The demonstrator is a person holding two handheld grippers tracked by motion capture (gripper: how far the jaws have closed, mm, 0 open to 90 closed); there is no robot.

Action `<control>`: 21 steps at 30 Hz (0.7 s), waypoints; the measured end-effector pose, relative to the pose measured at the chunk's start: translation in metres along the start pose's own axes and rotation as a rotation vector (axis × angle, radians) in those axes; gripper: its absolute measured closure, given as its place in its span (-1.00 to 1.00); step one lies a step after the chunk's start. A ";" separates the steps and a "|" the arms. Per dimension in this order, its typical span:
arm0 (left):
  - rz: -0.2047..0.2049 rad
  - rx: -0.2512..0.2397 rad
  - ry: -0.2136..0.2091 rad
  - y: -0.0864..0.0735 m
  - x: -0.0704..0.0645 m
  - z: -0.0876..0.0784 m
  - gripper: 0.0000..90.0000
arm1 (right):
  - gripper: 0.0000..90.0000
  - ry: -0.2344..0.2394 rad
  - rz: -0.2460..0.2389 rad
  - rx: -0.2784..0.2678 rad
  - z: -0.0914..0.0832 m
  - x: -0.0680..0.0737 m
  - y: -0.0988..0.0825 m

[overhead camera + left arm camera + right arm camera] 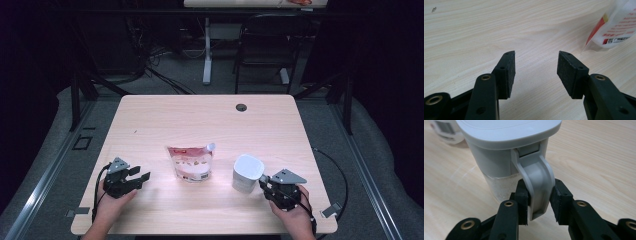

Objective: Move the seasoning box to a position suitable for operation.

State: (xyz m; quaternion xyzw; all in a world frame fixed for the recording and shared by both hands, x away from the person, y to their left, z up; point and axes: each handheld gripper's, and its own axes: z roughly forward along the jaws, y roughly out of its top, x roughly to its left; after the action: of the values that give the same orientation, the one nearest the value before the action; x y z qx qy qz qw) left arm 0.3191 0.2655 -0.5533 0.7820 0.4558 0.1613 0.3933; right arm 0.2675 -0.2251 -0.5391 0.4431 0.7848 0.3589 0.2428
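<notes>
Right gripper [537,195]: clamped on the handle [537,182] of the white jug [247,173], at 4 o'clock on the table [210,115], for carrying | Left gripper [535,72]: held released, empty, at 8 o'clock | Pouch [190,162]: kept upright at centre, ready

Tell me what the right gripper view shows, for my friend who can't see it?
The right claw pinches the curved handle of a lidded grey-white jug, one black pad on each side. The jug stands on a pale wooden table, with white grains showing through its clear lower part.
</notes>
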 end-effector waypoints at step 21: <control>-0.012 -0.010 -0.004 0.000 0.000 0.001 0.08 | 0.35 0.016 0.093 -0.029 0.002 -0.015 -0.005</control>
State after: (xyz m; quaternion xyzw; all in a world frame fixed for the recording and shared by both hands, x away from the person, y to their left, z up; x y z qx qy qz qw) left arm 0.3197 0.2656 -0.5541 0.7775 0.4589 0.1596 0.3993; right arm 0.2734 -0.2392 -0.5431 0.4728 0.7599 0.3846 0.2261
